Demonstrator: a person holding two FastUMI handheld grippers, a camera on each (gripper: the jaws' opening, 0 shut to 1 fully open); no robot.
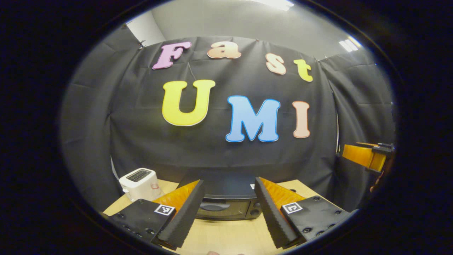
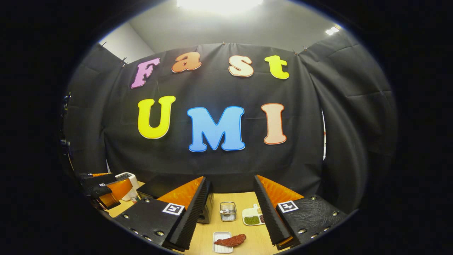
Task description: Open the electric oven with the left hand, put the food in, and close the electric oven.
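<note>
The black electric oven (image 1: 226,202) stands on the wooden table (image 1: 226,237) with its door closed, straight ahead of my left gripper (image 1: 226,212), which is open and holds nothing. In the right gripper view the food, a reddish-brown piece (image 2: 231,240), lies partly on a small white tray (image 2: 221,248) near the table's front. My right gripper (image 2: 230,216) hangs open above and behind it, empty. The oven's right end (image 2: 206,209) peeks out beside the right gripper's left finger. The other gripper appears at the right edge (image 1: 368,156) of the left gripper view and at the left edge (image 2: 102,191) of the right gripper view.
A white toaster (image 1: 139,183) sits on the table left of the oven. Right of the oven stand a small clear container with a metal frame (image 2: 228,211) and a white dish with green and dark contents (image 2: 252,216). Black cloth walls close the booth behind.
</note>
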